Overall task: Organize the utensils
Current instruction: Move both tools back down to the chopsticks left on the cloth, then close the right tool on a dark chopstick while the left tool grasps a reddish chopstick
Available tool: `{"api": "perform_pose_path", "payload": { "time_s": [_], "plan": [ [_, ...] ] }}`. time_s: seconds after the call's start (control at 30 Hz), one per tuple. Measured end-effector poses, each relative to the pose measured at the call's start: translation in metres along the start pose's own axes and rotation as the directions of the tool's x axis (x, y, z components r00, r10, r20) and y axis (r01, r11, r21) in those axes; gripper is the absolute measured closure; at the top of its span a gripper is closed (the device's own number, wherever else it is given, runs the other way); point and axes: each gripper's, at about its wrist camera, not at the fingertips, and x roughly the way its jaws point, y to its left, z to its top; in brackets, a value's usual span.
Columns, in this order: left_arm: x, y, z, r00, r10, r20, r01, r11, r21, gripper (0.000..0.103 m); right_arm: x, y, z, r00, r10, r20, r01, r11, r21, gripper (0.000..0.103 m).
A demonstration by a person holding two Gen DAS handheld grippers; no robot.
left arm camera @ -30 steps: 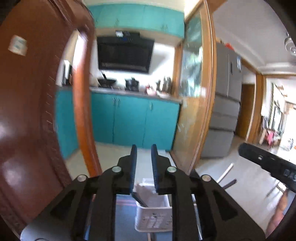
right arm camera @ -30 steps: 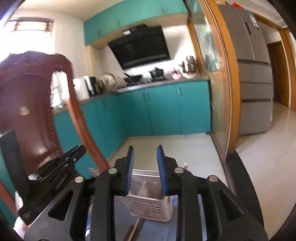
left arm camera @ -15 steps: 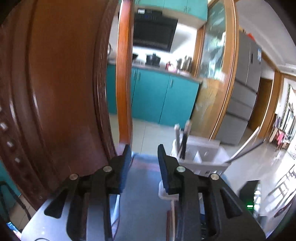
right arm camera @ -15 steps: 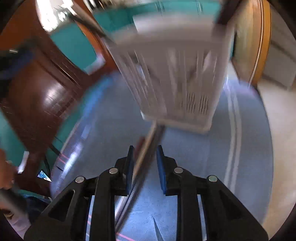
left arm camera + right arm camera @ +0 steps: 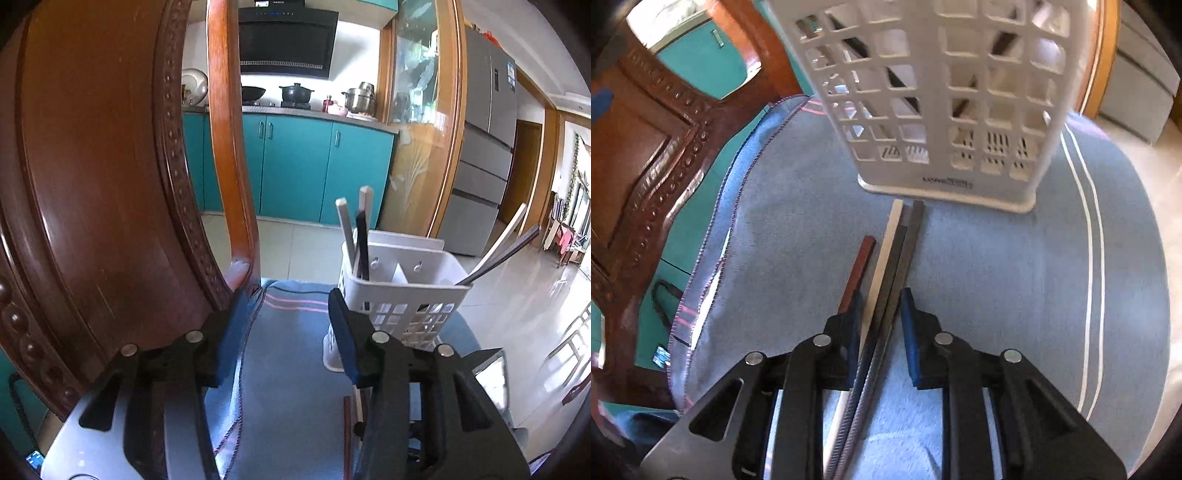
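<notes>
Four loose chopsticks [image 5: 886,258] in front of the white basket [image 5: 942,110]

On the blue cloth [image 5: 997,277]: the basket, standing up, with lots of little holes in its wall. Right in front of it, flat on the cloth and side by side: one brown stick [image 5: 858,266], one white stick [image 5: 886,240] and two dark sticks [image 5: 905,243]. Far ends of the white and dark ones almost at the foot of the basket, maybe touching it; hard to tell. Brown one a bit shorter of the basket, on the left of the others.

Low over these sticks, on the near side of the basket: the right gripper [image 5: 881,306], pointing steeply down. Jaws just closing in, with the white stick and the dark sticks between them. Not pinched yet: a small gap on the right side, next to the dark sticks. Brown stick at the outer edge of the left finger, not between the jaws.

To the left of the basket, seen from the left wrist: the left gripper [image 5: 286,310], jaws apart and just opening wider. Nothing between them but blue cloth. Right finger close by the basket's near left corner.

Inside the basket: more sticks already. A few white and dark ones [image 5: 360,229] standing in the left part. A white one and a dark one [image 5: 498,251] in the right part, leaning far out to the right.

Left of the basket, at the edge of the cloth: a big brown wooden chair [image 5: 92,184].
</notes>
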Motion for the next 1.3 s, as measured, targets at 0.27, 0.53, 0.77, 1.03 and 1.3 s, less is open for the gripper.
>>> {"api": "perform_pose_path", "payload": {
  "time_s": [0.27,0.53,0.77,1.03,1.3],
  "plan": [
    [0.01,-0.001,-0.004,0.998,0.0,-0.059,0.0,1.0,0.004,0.055,-0.011,-0.043,-0.005,0.997,0.076,-0.028,-0.071,0.987,0.145,0.096],
    [0.021,-0.013,-0.013,0.992,-0.014,-0.128,0.019,0.999,0.041,0.049,-0.022,-0.049,-0.011,0.992,-0.119,0.031,0.115,0.987,0.117,0.096],
    [0.065,-0.027,-0.045,0.899,-0.094,-0.428,0.135,0.989,0.067,0.049,-0.014,-0.054,-0.004,0.993,-0.11,0.041,0.105,0.988,0.116,0.09],
    [0.075,-0.042,-0.068,0.848,-0.09,-0.523,0.174,0.978,0.115,0.049,-0.039,-0.087,-0.019,0.997,-0.077,-0.012,0.078,0.976,0.202,0.095],
    [0.092,-0.057,-0.093,0.805,-0.04,-0.592,0.175,0.969,0.172,0.049,-0.047,-0.094,-0.015,0.997,-0.077,0.032,0.068,0.973,0.221,0.094]
  ]
}}
